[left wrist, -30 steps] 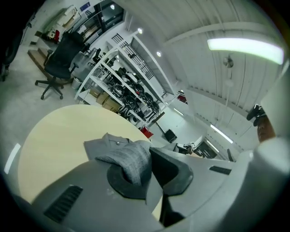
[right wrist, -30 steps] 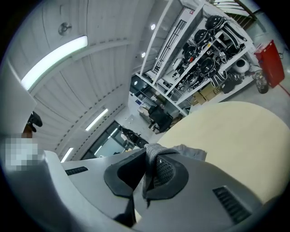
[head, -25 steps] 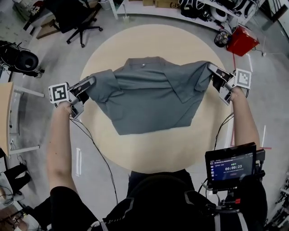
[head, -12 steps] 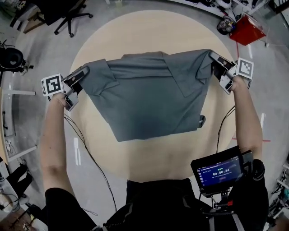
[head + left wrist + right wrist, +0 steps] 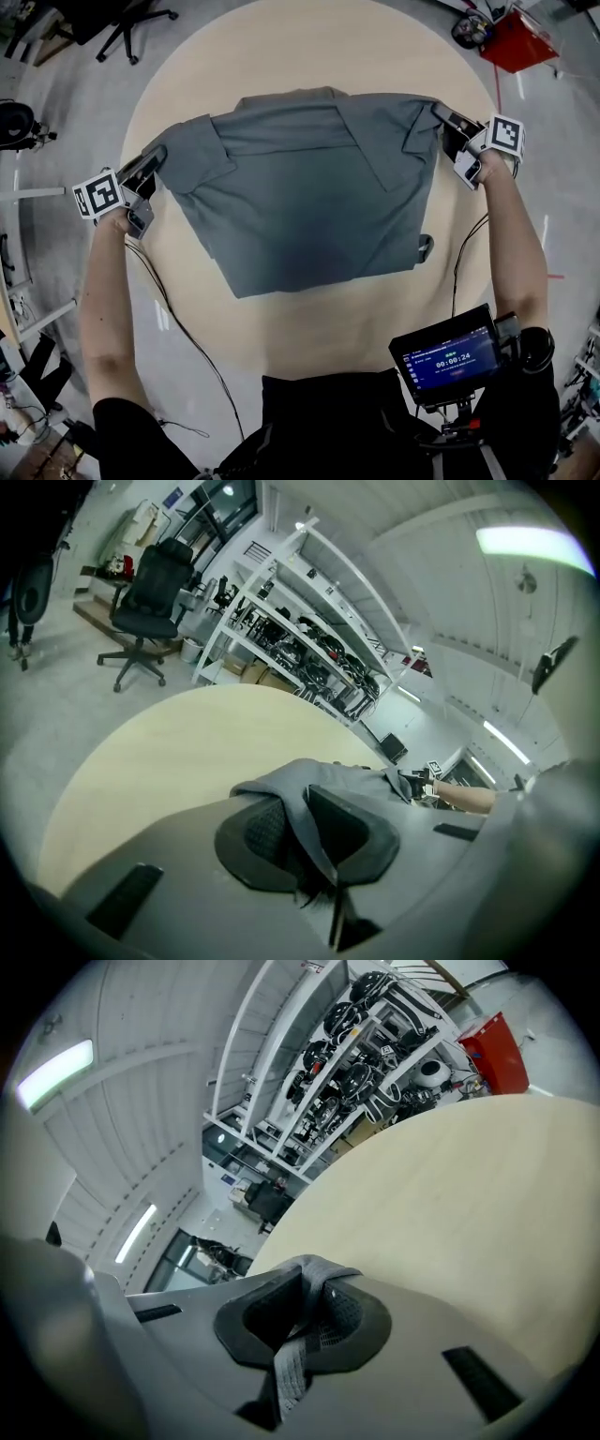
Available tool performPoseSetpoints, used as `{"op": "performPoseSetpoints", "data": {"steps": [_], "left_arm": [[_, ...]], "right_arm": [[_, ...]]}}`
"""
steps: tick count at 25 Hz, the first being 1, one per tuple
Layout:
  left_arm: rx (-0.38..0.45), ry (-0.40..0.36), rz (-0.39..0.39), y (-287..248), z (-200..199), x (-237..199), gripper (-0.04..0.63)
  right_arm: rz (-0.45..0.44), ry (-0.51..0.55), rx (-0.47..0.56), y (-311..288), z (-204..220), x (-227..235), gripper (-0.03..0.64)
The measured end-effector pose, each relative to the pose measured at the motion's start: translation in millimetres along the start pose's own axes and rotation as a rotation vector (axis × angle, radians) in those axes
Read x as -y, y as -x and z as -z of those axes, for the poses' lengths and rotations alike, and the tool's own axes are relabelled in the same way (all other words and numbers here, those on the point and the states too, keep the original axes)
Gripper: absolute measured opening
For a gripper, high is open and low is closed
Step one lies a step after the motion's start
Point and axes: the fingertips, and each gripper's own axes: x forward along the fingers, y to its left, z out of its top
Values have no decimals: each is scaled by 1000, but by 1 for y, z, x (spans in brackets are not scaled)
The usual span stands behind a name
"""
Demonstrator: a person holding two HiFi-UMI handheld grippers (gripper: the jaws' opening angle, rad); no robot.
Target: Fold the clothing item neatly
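Note:
A grey short-sleeved shirt (image 5: 309, 192) is stretched out flat over the round wooden table (image 5: 328, 56), collar toward the far side. My left gripper (image 5: 157, 157) is shut on the shirt's left shoulder edge, and in the left gripper view the grey cloth (image 5: 300, 803) is pinched between the pads. My right gripper (image 5: 441, 114) is shut on the right shoulder edge; the right gripper view shows a fold of grey fabric (image 5: 314, 1283) squeezed between its jaws (image 5: 300, 1321). The hem lies toward me, and a small dark tag (image 5: 425, 247) sticks out at its right side.
A red box (image 5: 518, 39) stands on the floor at the far right, office chairs (image 5: 122, 19) at the far left. A monitor screen (image 5: 448, 356) hangs at my chest, lower right. Shelving with gear (image 5: 291, 639) lines the far wall.
Both grippers came down with the shirt held between them. The shirt, hanging bunched a second ago, now spreads wider and lies lower over the table.

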Motion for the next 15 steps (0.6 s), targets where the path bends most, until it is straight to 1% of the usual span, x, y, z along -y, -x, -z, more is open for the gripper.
{"op": "performPoseSetpoints", "data": {"steps": [2, 5, 6, 7, 8, 10, 12, 13, 15], "left_arm": [[18, 1, 9, 3, 2, 5, 18], [77, -22, 10, 9, -1, 15, 18], [104, -30, 12, 13, -2, 18, 18], [131, -39, 15, 18, -4, 23, 18], [155, -50, 18, 22, -5, 28, 18], [187, -85, 12, 33, -4, 38, 18], [211, -112, -6, 43, 0, 48, 18], [219, -115, -20, 48, 2, 51, 19], [222, -110, -66, 61, 10, 50, 24]], "right_arm": [[31, 25, -10, 2, 1, 3, 17], [51, 63, -21, 6, 0, 4, 24], [58, 74, -23, 10, -1, 5, 45], [69, 83, -21, 15, -3, 7, 84], [86, 88, -13, 22, -6, 10, 109], [130, 112, 9, 39, -13, 15, 120], [157, 204, 17, 53, -17, 9, 120], [158, 253, 19, 58, -16, 2, 120], [141, 314, 34, 68, -13, -18, 120]]}}
